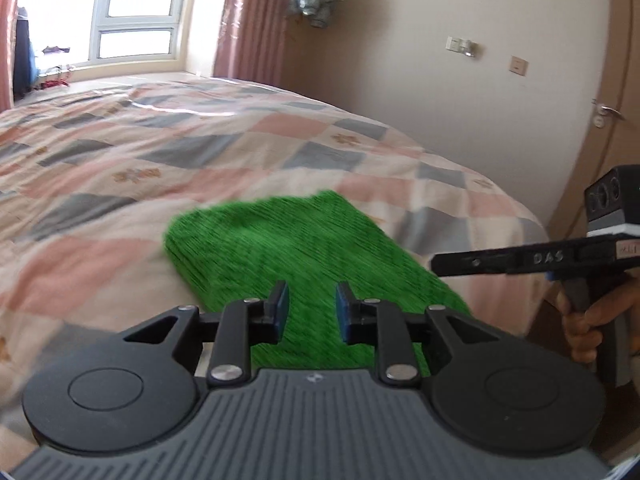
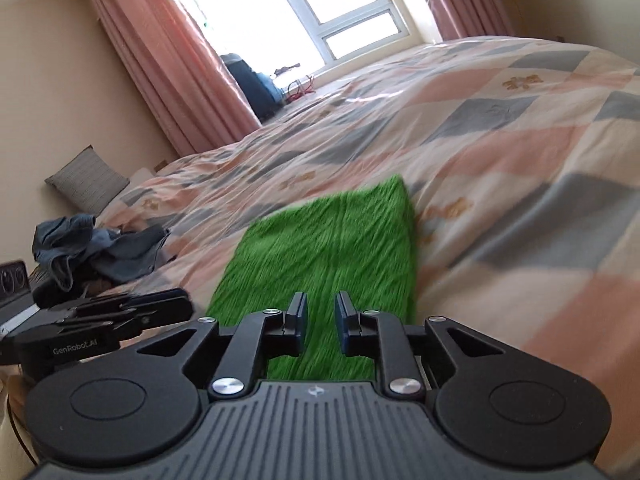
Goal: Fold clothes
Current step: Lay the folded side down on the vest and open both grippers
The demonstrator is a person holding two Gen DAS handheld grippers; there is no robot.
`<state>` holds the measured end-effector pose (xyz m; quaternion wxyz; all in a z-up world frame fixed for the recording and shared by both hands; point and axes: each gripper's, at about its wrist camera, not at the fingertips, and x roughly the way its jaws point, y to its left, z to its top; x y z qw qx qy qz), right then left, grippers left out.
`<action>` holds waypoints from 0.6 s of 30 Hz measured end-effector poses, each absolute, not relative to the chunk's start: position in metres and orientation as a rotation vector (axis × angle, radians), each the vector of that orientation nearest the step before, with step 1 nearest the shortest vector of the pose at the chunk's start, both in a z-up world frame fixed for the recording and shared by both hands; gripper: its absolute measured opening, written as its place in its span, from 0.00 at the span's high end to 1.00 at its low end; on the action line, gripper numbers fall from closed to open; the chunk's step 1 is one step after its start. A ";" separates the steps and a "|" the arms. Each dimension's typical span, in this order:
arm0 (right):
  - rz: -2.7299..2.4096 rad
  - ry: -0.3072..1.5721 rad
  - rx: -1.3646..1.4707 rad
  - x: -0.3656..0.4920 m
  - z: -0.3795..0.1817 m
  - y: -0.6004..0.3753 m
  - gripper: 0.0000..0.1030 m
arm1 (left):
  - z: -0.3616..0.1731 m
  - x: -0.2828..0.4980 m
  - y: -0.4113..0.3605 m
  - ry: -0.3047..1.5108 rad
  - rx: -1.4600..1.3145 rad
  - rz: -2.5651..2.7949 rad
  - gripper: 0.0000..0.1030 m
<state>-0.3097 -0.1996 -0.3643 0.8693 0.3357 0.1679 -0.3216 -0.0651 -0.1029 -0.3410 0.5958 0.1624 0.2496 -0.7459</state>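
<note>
A green knitted garment point(image 1: 288, 240) lies folded into a flat rectangle on the quilt near the bed's front edge; the right wrist view shows the same green garment point(image 2: 332, 240). My left gripper point(image 1: 311, 300) hovers over its near end, open, with nothing between the blue pads. My right gripper point(image 2: 321, 308) is also open and empty above the garment's near end. In the left wrist view the right gripper point(image 1: 438, 264) reaches in from the right, held by a hand point(image 1: 592, 320), its tip at the garment's right edge. The left gripper point(image 2: 120, 312) shows at the left of the right wrist view.
The bed carries a checked pink, grey and white quilt point(image 1: 160, 152). A heap of blue-grey clothes point(image 2: 92, 252) lies at the left beside a grey pillow point(image 2: 86, 180). Window point(image 2: 304, 4) and pink curtains point(image 2: 168, 60) stand beyond the bed; a door point(image 1: 616, 120) is at the right.
</note>
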 end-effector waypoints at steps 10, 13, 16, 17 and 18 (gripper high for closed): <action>-0.859 0.365 0.780 -0.333 -0.393 -0.168 0.76 | -0.369 -0.090 -0.075 0.649 0.458 -1.604 0.80; -0.847 0.339 0.724 -0.335 -0.383 -0.148 0.76 | -0.359 -0.095 -0.061 0.638 0.439 -1.604 0.79; -0.834 0.376 0.693 -0.327 -0.391 -0.132 0.75 | -0.374 -0.100 -0.055 0.670 0.446 -1.584 0.76; -0.860 0.421 0.683 -0.322 -0.399 -0.131 0.74 | -0.380 -0.101 -0.053 0.683 0.449 -1.574 0.73; -0.889 0.466 0.677 -0.318 -0.409 -0.130 0.73 | -0.386 -0.103 -0.052 0.696 0.453 -1.565 0.71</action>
